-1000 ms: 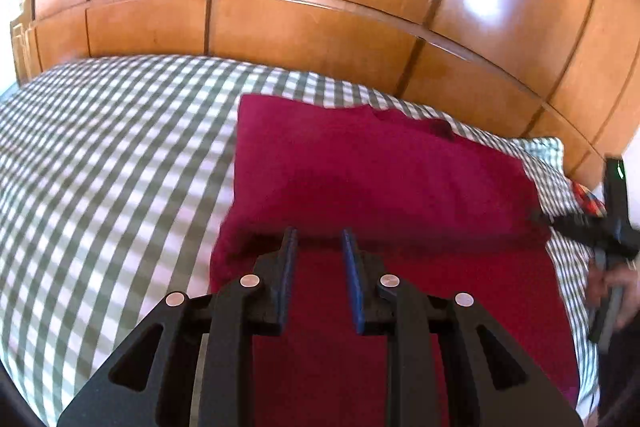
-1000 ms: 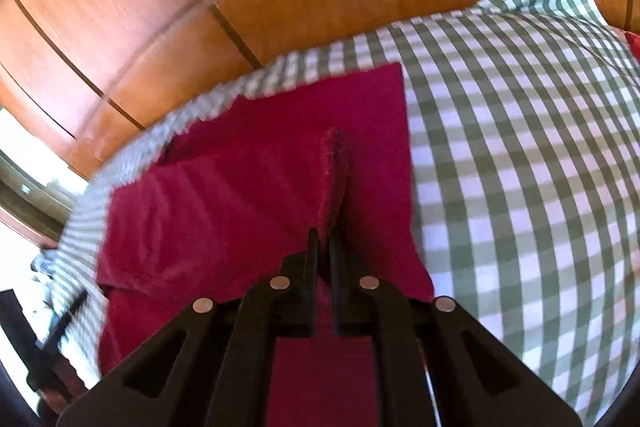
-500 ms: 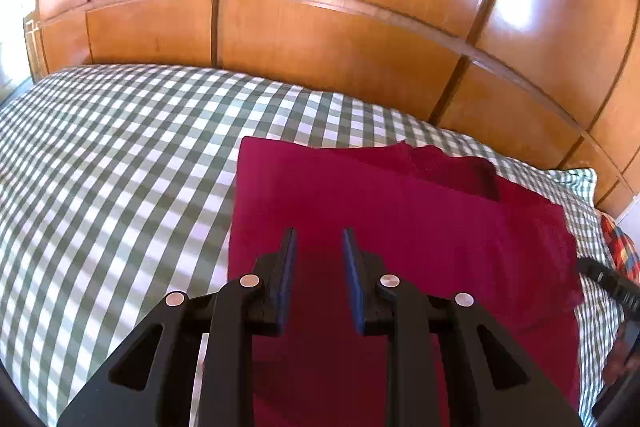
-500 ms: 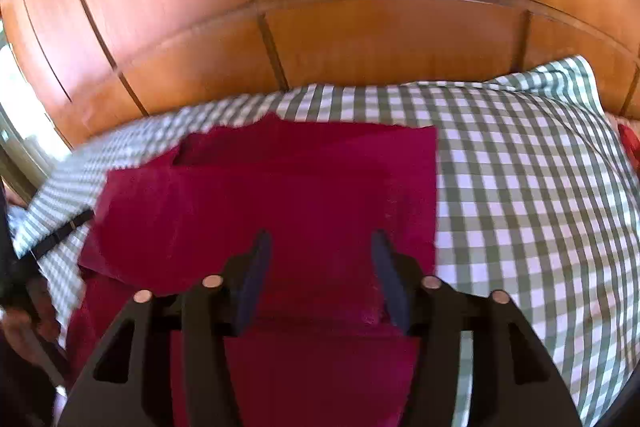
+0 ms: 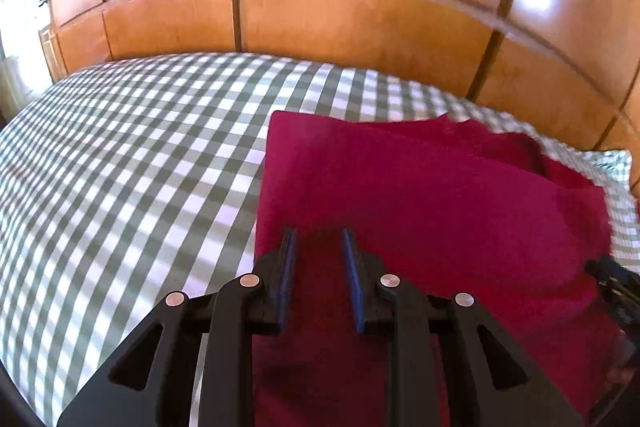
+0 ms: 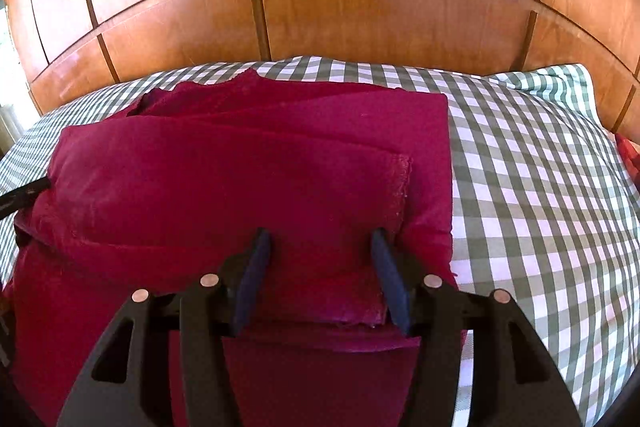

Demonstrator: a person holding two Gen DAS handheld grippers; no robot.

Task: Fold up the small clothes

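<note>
**Both tongs let go above a half-folded red garment**

At far left, the green-and-white checked bedspread (image 5: 132,163) runs bare up to the wooden headboard (image 5: 340,27), leaving room beside the work. The red garment (image 5: 420,195) lies flat on the bed, its left edge straight and square, which suits a piece already doubled over once.

The left tongs (image 5: 318,239) hover just above the garment's near left part, their blue-lined fingers (image 5: 287,267) a little apart and holding nothing; cloth shows plainly in the gap. They seem parked there because that side of the fold needs no more pulling.

Moving right, the right wrist view shows the top layer's stitched hem (image 6: 402,187) lying short of the lower layer's right edge, so the layers are not quite flush. The right tongs (image 6: 320,247) stand wide apart over that near hem, gripping nothing, though one finger (image 6: 386,267) is close to the hem. The wide spread probably means the flap is laid down and released.

Further right, the bedspread continues to a pillow corner (image 6: 560,79). My guess is that one more fold remains, and the loose hem could slip when lifted.
</note>
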